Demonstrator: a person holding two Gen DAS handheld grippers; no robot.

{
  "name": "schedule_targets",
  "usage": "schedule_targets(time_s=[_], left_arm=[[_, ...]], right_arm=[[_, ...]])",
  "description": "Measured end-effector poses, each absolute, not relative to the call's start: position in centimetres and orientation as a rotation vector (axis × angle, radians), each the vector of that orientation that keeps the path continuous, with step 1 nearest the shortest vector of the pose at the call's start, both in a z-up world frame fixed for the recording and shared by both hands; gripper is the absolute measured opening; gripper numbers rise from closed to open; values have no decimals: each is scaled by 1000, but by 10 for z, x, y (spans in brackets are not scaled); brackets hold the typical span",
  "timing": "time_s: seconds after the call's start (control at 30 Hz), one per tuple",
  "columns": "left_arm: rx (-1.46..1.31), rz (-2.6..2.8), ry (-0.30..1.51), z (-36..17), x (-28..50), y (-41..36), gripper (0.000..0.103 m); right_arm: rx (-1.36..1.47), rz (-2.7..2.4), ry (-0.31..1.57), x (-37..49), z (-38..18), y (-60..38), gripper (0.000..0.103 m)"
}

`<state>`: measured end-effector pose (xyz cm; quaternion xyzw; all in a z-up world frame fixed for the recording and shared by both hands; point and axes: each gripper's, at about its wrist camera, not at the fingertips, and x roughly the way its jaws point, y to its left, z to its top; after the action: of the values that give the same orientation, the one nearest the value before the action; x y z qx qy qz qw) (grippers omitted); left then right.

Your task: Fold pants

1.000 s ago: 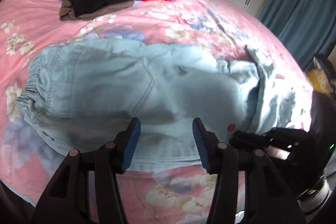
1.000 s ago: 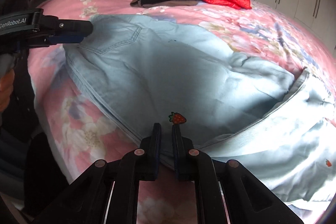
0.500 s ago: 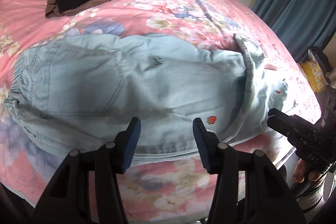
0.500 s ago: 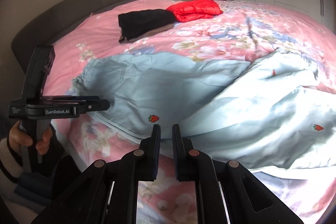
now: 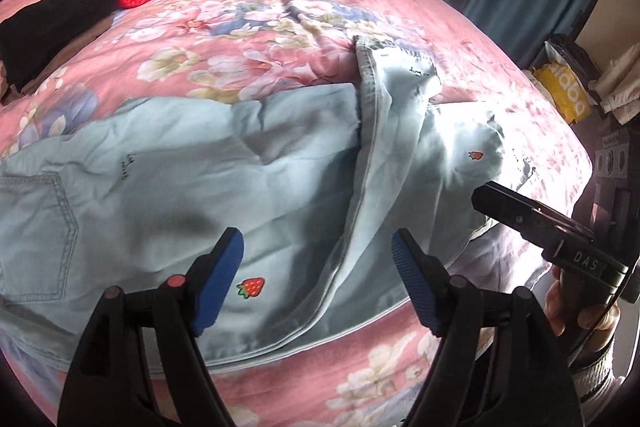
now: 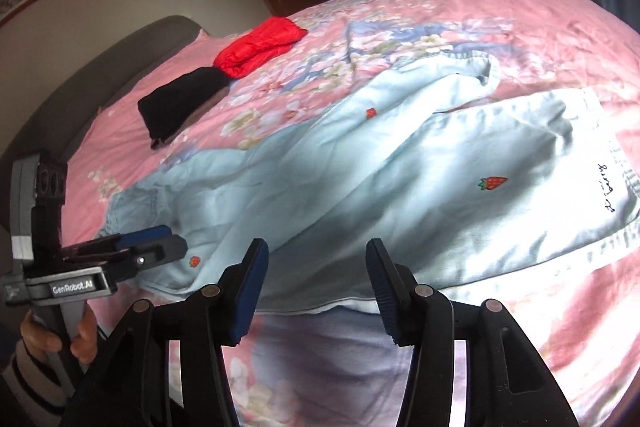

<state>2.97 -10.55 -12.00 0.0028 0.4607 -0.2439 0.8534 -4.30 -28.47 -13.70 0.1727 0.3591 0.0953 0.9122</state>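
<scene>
Now both grippers have let go of the pants

Just a second ago the right gripper (image 6: 316, 291) was pinched nearly shut at the near edge of the pants (image 5: 248, 163), by a strawberry patch. Its jaws have just been opening, and they now stand about half apart with nothing between them; only the hem and the bedspread show beyond the pads. The left gripper (image 5: 318, 279) has just been opening too and stands wide, hovering over the denim near a strawberry patch (image 5: 251, 287) without pressing on it. Both views have swung toward the leg end of the garment compared with a second ago, when the left one looked at the waistband and pocket.

The pants lie spread lengthwise on the pink flowered bed (image 5: 280, 11), one leg laid roughly over the other, the upper leg's edge running as a raised seam down the middle. The far cuffs (image 5: 396, 63) are still rumpled and not squared up.

That reads as one lengthwise fold finished and released. Likely next is a fresh grasp at the leg ends to bring them up toward the waist, and the loose cuffs may need smoothing first or the fold will come out crooked. A red jacket (image 6: 260, 47) and dark clothes (image 6: 180, 103) sit well apart near the headboard.
</scene>
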Motion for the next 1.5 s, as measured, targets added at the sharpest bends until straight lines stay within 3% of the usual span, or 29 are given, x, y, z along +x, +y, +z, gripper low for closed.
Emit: schedule_targets(time_s=[0.1, 0.3, 0.97, 1.03, 1.2, 1.33, 1.4, 1.5], left_arm=[[37, -541, 977, -122, 33, -122, 80], [90, -592, 980, -126, 35, -146, 83], [89, -619, 993, -139, 48, -160, 82], [94, -617, 995, -141, 50, -159, 79], [111, -617, 1007, -147, 55, -158, 48], [127, -629, 1005, -150, 56, -156, 36], [132, -648, 1006, -151, 55, -156, 26], [153, -684, 1000, -154, 48, -161, 23]], right_arm=[[400, 155, 731, -42, -136, -301, 64], [459, 121, 715, -41, -134, -322, 68], [575, 206, 760, 4, -125, -347, 68], [600, 235, 776, 21, -121, -347, 68], [611, 247, 787, 72, -108, -348, 68], [575, 198, 844, 124, -101, -349, 68], [543, 156, 891, 150, -102, -348, 68], [498, 89, 973, 185, -111, -343, 68]])
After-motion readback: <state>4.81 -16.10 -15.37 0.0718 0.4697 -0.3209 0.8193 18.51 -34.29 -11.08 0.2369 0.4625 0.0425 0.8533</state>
